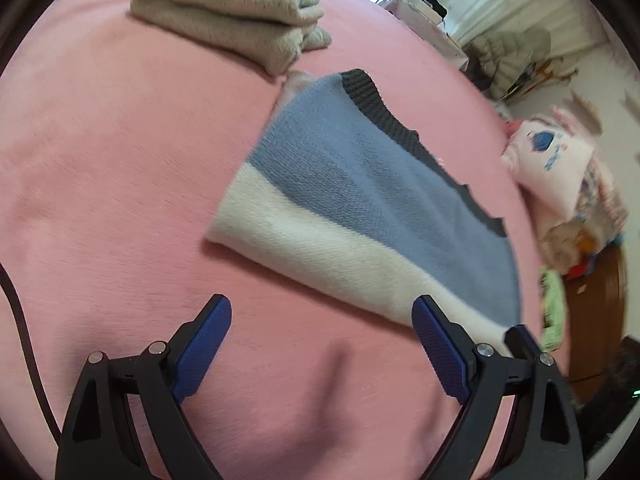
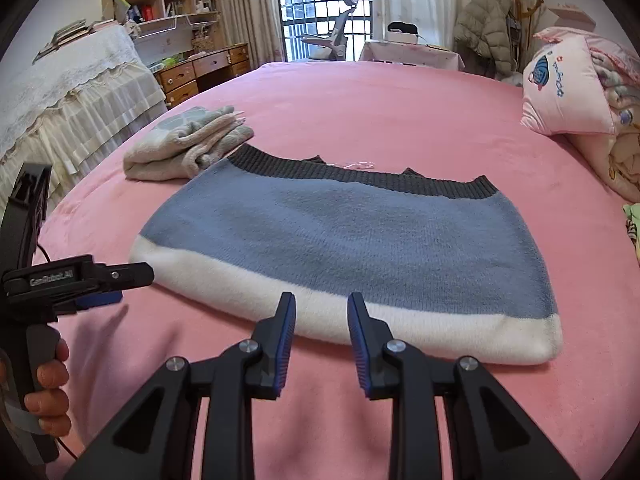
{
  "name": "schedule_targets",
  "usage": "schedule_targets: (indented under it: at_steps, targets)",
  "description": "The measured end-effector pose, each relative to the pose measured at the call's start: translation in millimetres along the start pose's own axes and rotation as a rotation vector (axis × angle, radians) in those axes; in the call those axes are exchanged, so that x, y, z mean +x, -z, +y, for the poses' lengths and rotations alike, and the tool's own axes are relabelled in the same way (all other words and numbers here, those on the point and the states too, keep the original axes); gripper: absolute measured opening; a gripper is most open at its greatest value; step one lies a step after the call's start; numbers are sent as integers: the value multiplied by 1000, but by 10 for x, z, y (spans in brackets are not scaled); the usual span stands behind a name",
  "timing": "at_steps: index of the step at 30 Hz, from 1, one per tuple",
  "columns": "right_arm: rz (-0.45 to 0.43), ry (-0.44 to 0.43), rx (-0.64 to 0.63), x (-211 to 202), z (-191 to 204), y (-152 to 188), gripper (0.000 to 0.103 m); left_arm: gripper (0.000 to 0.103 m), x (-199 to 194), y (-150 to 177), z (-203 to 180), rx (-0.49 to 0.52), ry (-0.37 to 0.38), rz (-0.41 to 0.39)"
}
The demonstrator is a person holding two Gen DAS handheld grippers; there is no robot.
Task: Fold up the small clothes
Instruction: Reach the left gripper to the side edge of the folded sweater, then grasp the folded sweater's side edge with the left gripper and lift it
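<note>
A folded knit sweater [image 2: 340,240] with a blue body, a white band and a dark grey ribbed hem lies flat on the pink bed [image 2: 400,120]. My right gripper [image 2: 322,316] hovers at the sweater's near white edge. Its jaws are a little apart and hold nothing. In the left wrist view the sweater [image 1: 360,200] lies ahead and to the right. My left gripper [image 1: 322,312] stands wide open over bare pink sheet, just off the sweater's white corner. From the right wrist view, the left gripper [image 2: 116,284] sits left of the sweater, held by a hand [image 2: 48,380].
A folded beige garment [image 2: 188,144] lies behind the sweater's left end; it appears at the top in the left wrist view [image 1: 228,12]. A pink pillow [image 2: 568,88] and bedding sit at the right. A lace-covered table [image 2: 72,92] and wooden drawers [image 2: 200,72] stand left of the bed.
</note>
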State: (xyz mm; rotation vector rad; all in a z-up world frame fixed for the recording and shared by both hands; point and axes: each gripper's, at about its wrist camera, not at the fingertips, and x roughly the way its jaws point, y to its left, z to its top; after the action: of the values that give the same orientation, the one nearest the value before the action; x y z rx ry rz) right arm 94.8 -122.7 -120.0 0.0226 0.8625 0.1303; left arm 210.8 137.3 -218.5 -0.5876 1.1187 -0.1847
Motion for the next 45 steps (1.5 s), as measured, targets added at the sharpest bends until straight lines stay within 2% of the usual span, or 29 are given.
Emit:
schedule_targets:
  at_steps: [6, 15, 19, 30, 31, 32, 33, 34, 35, 38, 41, 43, 45]
  targets:
    - [-12, 8, 23, 54, -88, -58, 27, 90, 220, -35, 152, -103, 76, 15]
    - [15, 20, 55, 183, -210, 7, 26, 90, 353, -159, 143, -131, 83, -39]
    - [31, 6, 75, 232, -264, 17, 19, 90, 465, -236, 140, -151, 103, -53]
    - [44, -28, 92, 347, -188, -49, 15, 88, 600, -407, 204, -235, 159, -111]
    - [44, -30, 90, 356, -170, -57, 15, 81, 603, -408, 184, -225, 148, -115]
    - [43, -33, 89, 366, -158, -66, 15, 69, 610, -413, 164, -212, 136, -118]
    - [44, -36, 87, 382, -137, -78, 15, 63, 613, -420, 160, -198, 127, -120]
    - [44, -38, 87, 401, -117, -92, 15, 50, 618, -433, 168, -188, 123, -118]
    - [42, -40, 86, 410, -110, -104, 15, 42, 620, -442, 188, -189, 125, -114]
    - [35, -40, 90, 468, -63, -154, 15, 32, 592, -455, 216, -196, 150, -120]
    - [36, -48, 96, 524, -17, -175, 9, 28, 519, -441, 69, -130, 103, -155]
    - [49, -55, 97, 579, 13, -151, 9, 27, 445, -438, -81, -73, 74, -190]
    - [83, -64, 91, 672, 42, -98, 9, 26, 378, -441, -180, -44, 75, -214]
